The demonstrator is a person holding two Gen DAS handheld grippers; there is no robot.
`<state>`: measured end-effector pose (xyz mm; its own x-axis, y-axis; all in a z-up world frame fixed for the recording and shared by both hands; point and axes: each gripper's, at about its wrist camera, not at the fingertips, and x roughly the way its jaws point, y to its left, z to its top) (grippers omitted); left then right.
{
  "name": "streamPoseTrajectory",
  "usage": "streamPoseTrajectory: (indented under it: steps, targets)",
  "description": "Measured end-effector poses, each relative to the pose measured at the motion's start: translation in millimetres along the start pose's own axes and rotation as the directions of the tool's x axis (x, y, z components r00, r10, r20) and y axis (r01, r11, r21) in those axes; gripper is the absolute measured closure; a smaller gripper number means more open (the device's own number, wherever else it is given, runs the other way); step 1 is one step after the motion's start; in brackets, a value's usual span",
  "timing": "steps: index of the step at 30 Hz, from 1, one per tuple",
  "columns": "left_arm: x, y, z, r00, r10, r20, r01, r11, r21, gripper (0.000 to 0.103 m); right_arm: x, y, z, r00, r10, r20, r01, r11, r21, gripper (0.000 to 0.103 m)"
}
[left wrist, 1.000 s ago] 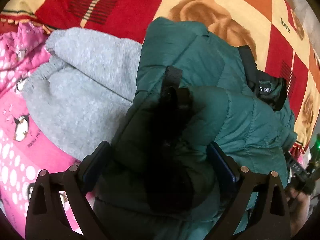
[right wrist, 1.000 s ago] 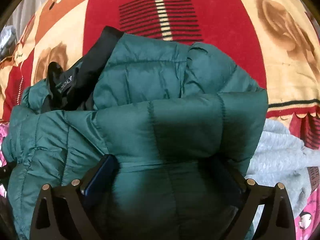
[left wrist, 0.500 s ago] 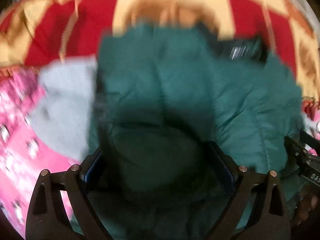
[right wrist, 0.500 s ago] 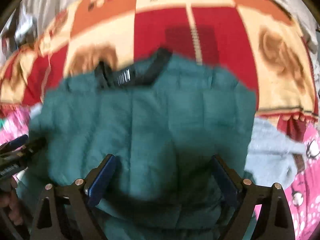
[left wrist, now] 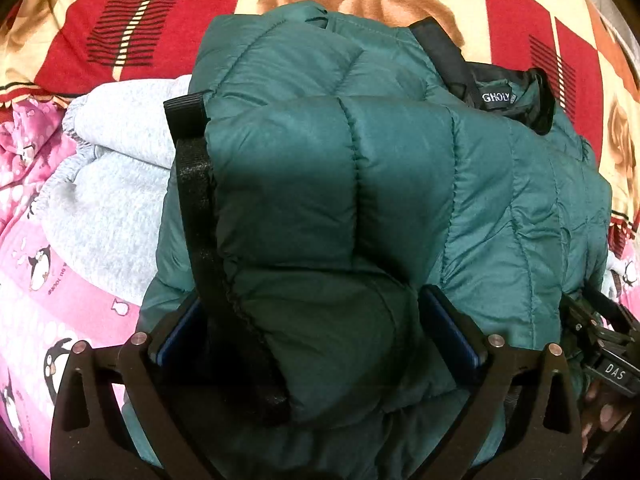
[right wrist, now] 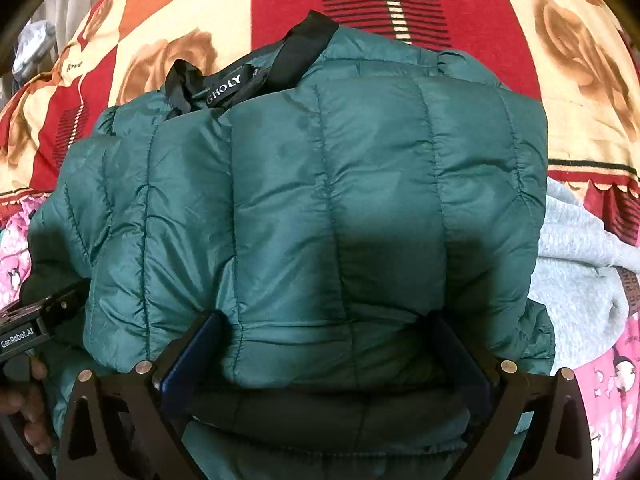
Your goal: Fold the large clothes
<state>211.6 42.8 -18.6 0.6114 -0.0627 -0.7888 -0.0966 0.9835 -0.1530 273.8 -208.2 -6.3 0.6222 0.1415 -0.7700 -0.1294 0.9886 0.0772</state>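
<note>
A green quilted puffer jacket with black trim and a black collar label lies folded in a bundle on the bed; it also fills the right wrist view. My left gripper has its jaws wide apart, with a thick fold of the jacket bulging between the blue pads. My right gripper stands the same way, jaws wide, with the jacket's near fold between them. Each gripper shows at the edge of the other's view.
A grey sweatshirt lies beside the jacket, also in the right wrist view. A pink penguin-print cloth lies under it. All rest on a red, cream and orange rose-patterned blanket.
Both grippers swung with the jacket, blurring the middle frames. The near part of the jacket now lies folded over the rest, making a more compact bundle.
</note>
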Motion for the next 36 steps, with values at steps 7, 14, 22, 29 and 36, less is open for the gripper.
streamPoseTrajectory:
  steps: [7,14,22,29,36]
  targets:
    - [4.4,-5.4,2.5,1.0,-0.008,-0.011,0.008,1.0,-0.008,0.0,-7.4,-4.2,-4.6,1.0,0.0,-0.003,0.0,1.0,0.0,0.0]
    - [11.9,12.6,6.2,0.996,-0.084,-0.038,0.082,0.995,-0.058,0.0,-9.1,-7.5,-5.8,1.0,-0.002,-0.008,0.002,1.0,-0.003,0.0]
    - [-52.4,13.5,27.0,0.969,0.081,0.234,-0.073,0.996,-0.043,0.002,-36.6,-0.3,8.1,0.997,-0.011,0.074,0.009,1.0,0.024,0.001]
    - [-13.4,13.9,27.2,0.994,-0.074,0.077,0.076,0.997,-0.025,0.002,-30.1,25.1,13.6,0.998,0.048,0.046,-0.045,0.998,-0.047,0.001]
    - [-17.9,37.0,36.8,0.997,-0.049,0.067,0.055,0.993,-0.106,0.002,-43.1,17.1,12.7,0.995,0.07,0.075,-0.065,0.996,-0.055,0.002]
